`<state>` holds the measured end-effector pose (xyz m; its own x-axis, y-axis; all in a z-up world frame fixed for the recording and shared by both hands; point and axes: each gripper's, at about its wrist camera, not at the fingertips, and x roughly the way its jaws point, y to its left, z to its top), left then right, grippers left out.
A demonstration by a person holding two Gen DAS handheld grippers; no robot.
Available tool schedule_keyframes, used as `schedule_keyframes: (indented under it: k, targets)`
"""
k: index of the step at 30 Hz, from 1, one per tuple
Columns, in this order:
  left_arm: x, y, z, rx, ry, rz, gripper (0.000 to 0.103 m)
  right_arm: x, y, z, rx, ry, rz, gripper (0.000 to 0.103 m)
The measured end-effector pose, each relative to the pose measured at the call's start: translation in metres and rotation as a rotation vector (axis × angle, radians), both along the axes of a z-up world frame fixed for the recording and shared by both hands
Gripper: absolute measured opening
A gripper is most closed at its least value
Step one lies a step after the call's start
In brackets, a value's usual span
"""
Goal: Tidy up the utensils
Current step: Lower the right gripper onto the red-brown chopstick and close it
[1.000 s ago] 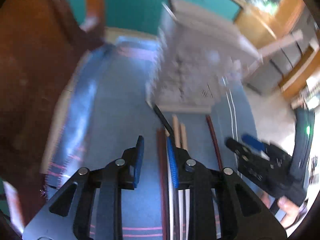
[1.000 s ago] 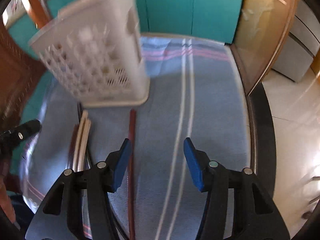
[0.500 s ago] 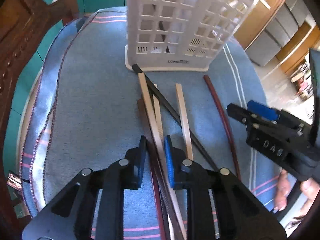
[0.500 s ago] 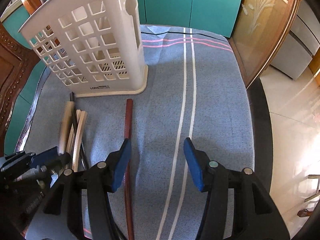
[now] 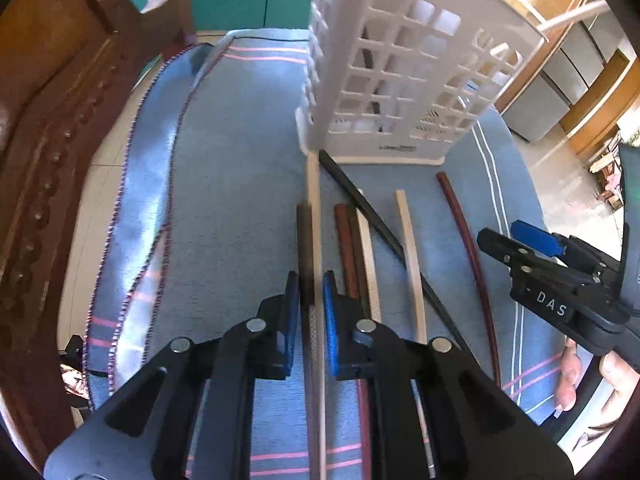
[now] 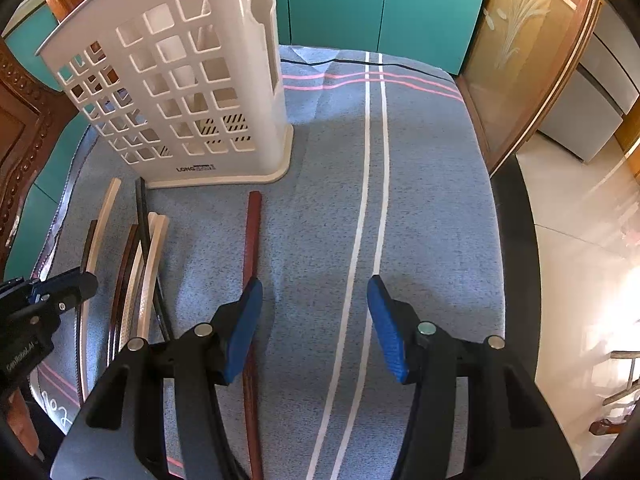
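Observation:
A white lattice utensil holder (image 5: 404, 80) (image 6: 180, 96) stands on the blue cloth. Several chopsticks lie in front of it: pale, dark brown, black and red-brown. My left gripper (image 5: 311, 292) is shut on a pale chopstick (image 5: 314, 208) together with a dark brown one (image 5: 304, 236); the pale tip reaches the holder's base. My right gripper (image 6: 314, 320) is open and empty above the cloth, its left finger beside a red-brown chopstick (image 6: 252, 240). The right gripper also shows in the left wrist view (image 5: 520, 240), the left gripper in the right wrist view (image 6: 60, 284).
A striped blue cloth (image 6: 420, 200) covers the round table. A carved wooden chair (image 5: 48, 140) stands at the left. Teal cabinets (image 6: 380, 4) are behind, a glass-and-wood panel (image 6: 528, 52) at the right. A dark stick stands inside the holder.
My left gripper has closed on two chopsticks and shifted them left, apart from the others. The right gripper has hardly moved and stays open.

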<state>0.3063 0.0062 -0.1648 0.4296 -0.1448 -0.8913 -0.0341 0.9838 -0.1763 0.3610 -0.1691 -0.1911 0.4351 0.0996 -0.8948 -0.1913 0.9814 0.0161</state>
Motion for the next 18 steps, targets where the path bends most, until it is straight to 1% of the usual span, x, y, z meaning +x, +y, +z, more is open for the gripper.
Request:
schedule_keyframes:
  k: [4,5,7,9,12,18]
  targets:
    - [-0.006,0.01,0.013,-0.023,-0.038,0.001,0.013,-0.002,0.003,0.001,-0.003,-0.004,0.003,0.054]
    - [-0.006,0.012,0.015,-0.018,-0.042,0.007,0.013,-0.003,0.005,0.001,-0.006,-0.003,0.005,0.054]
    - [-0.012,0.021,0.017,0.026,-0.032,0.032,0.013,-0.003,0.008,0.0,-0.014,0.001,0.007,0.054]
    - [-0.008,0.02,0.007,0.059,-0.001,0.049,0.013,-0.003,0.011,-0.002,-0.026,0.001,0.009,0.054]
    - [-0.001,0.015,-0.003,0.082,0.019,0.057,0.013,-0.004,0.016,-0.004,-0.027,-0.002,0.008,0.054]
    - [0.007,0.012,-0.007,0.109,0.021,0.075,0.014,-0.009,0.03,0.0,-0.02,-0.036,0.04,0.054]
